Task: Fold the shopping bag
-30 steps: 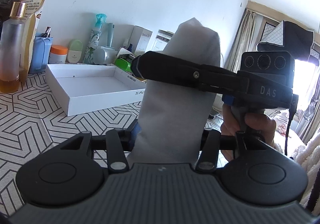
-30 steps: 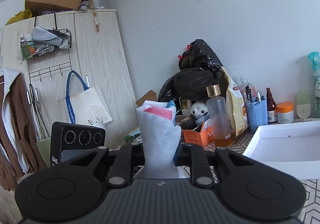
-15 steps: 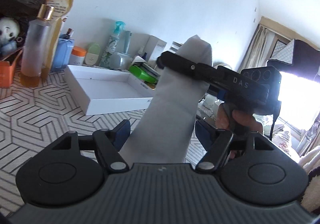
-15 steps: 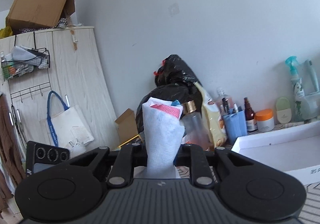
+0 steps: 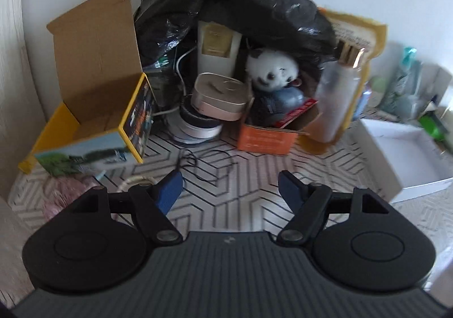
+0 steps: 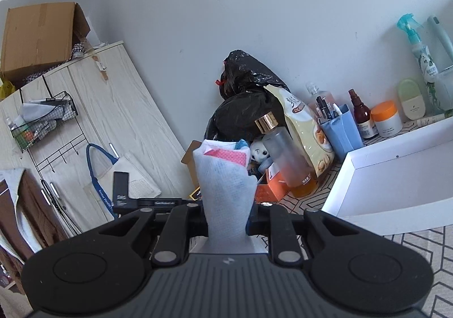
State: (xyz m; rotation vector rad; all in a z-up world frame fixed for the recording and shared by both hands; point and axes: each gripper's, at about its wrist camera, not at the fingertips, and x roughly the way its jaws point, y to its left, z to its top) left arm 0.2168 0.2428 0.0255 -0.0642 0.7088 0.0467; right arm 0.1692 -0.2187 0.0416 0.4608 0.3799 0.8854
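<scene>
The folded white shopping bag (image 6: 225, 184), with red and blue print at its top, stands upright between the fingers of my right gripper (image 6: 226, 221), which is shut on it above the table. My left gripper (image 5: 230, 190) is open and empty, its blue pads (image 5: 170, 193) wide apart over the patterned table (image 5: 249, 176). The bag does not show in the left wrist view. Part of the left gripper's body (image 6: 121, 190) shows low at the left of the right wrist view.
Clutter lines the wall: black rubbish bag (image 5: 240, 0), open yellow box (image 5: 93, 119), orange box with panda toy (image 5: 269, 74), gold-capped bottle (image 5: 337, 97), white tray (image 5: 407, 165). A wardrobe with a hanging tote (image 6: 113, 170) stands left.
My left gripper has let go of the bag, opened wide and swung left toward the clutter by the wall. My right gripper still holds the bag and has tilted.
</scene>
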